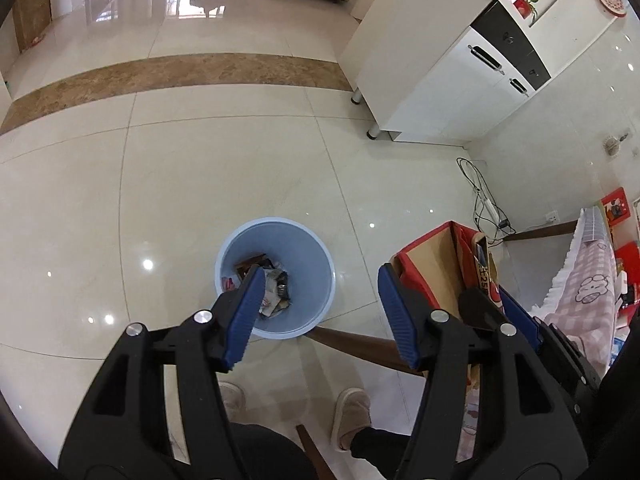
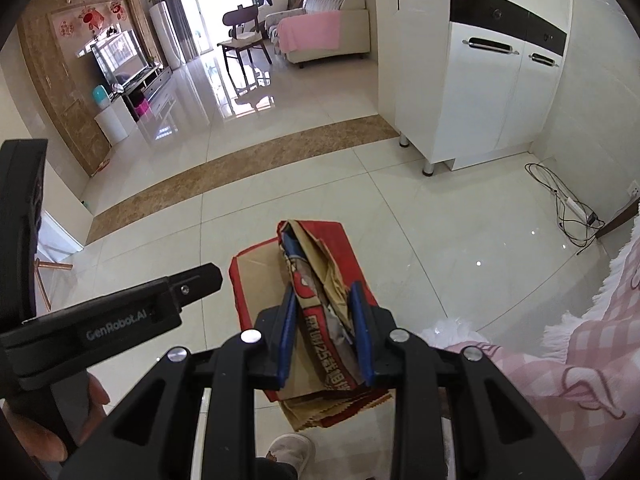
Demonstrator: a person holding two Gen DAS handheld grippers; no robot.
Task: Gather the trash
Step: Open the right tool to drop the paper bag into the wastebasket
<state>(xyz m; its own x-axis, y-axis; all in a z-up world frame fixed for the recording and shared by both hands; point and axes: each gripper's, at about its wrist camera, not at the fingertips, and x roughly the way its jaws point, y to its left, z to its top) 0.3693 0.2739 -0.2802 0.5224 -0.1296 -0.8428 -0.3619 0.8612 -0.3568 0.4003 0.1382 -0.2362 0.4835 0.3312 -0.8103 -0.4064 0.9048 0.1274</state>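
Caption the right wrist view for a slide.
Right tongs clamp a crumpled red-and-brown paper bag above the tiled floor.

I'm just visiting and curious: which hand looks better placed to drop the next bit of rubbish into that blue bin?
The right. Its tool is clamped on a crumpled red and brown paper bag, ready to carry over. The left tool hangs open and empty over the blue bin, with nothing to drop.

The black tongs handle [image 2: 116,334] held at the left of the right wrist view carries the white brand "GenRobot.AI". The red and brown paper bag [image 2: 320,320] bears large printed characters with the number "25" among them; the remaining characters cannot be read.
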